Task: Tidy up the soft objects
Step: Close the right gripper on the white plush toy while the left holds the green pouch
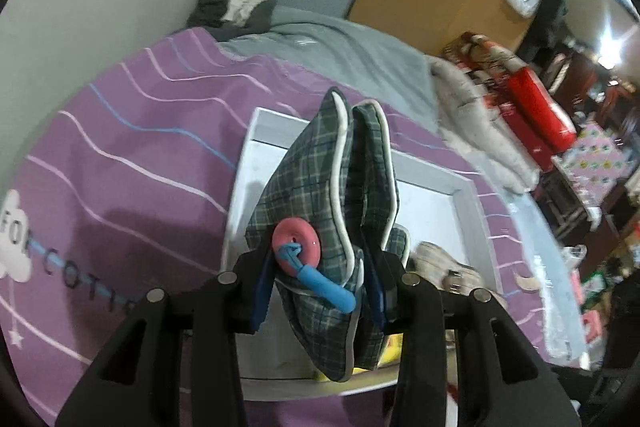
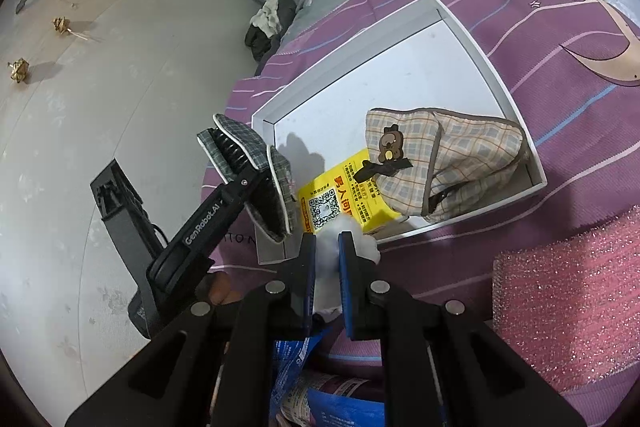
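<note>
My left gripper (image 1: 324, 267) is shut on a green plaid slipper (image 1: 320, 163) with white piping and a pink and blue charm. It holds the slipper above a white box (image 1: 440, 203) on the purple bedsheet. In the right wrist view the left gripper (image 2: 248, 171) hangs over the box's left corner with the green slipper (image 2: 276, 195). A beige plaid slipper (image 2: 460, 163) with a bear charm lies inside the white box (image 2: 400, 67), partly on a yellow leaflet (image 2: 340, 199). My right gripper (image 2: 327, 243) is shut on a white fluffy piece (image 2: 370, 247) at the box's near edge.
A pink foam sheet (image 2: 560, 287) lies at the right. A grey blanket (image 1: 340, 43) and a dark and white cloth bundle (image 1: 236, 7) sit at the bed's far end. Blue packets (image 2: 304, 387) lie under my right gripper. A red roll (image 1: 540, 115) and clutter stand beyond the bed.
</note>
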A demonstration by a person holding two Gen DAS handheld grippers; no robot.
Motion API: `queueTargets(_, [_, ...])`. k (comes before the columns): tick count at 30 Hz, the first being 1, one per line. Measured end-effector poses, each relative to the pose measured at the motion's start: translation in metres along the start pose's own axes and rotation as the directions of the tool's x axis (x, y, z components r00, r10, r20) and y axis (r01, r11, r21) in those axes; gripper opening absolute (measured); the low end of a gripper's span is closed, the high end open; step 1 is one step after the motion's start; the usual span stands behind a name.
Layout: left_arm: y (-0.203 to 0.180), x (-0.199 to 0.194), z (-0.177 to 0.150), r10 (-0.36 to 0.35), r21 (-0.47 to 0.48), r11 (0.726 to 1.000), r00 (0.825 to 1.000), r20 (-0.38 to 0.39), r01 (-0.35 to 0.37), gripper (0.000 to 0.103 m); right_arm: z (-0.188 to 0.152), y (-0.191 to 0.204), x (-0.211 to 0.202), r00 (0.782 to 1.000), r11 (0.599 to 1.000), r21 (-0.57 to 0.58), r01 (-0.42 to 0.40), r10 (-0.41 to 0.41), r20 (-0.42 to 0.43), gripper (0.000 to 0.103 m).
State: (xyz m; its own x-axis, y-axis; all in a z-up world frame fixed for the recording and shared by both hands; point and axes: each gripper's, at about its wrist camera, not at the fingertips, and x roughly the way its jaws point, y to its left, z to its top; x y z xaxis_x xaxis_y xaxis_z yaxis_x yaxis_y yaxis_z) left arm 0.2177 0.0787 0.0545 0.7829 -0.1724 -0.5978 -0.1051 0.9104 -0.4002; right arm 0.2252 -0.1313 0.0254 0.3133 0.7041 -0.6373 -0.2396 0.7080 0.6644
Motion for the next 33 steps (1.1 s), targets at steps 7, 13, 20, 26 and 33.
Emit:
queueTargets(7, [-0.010,0.006,-0.005,0.176,0.113,0.979,0.982,-0.075,-0.167,0.042,0.001,0.000,0.004,1.000,1.000,-0.010,0.006,-0.006,-0.013,0.010])
queueTargets(13, [-0.037,0.019,-0.024,0.350,0.347,0.880,0.937,-0.013,-0.324,0.044,0.004,-0.002,0.004,1.000,1.000,-0.014,0.010,-0.010,-0.017,0.010])
queueTargets(20, [-0.010,0.017,-0.030,0.299,0.220,0.935,0.952,-0.061,-0.279,0.050,0.006,-0.002,0.003,1.000,1.000,-0.011,0.005,-0.006,-0.020,0.010])
queueTargets(26, [-0.018,0.011,-0.036,0.319,0.226,0.928,0.945,-0.065,-0.298,0.050,0.009,0.002,-0.003,0.999,1.000,-0.015,-0.021,0.022,0.037,0.010])
queueTargets(33, [-0.007,-0.008,-0.024,0.214,0.090,0.974,0.974,-0.078,-0.207,0.051,0.014,0.014,0.000,0.991,0.999,-0.012,-0.038,0.039,0.126,0.010])
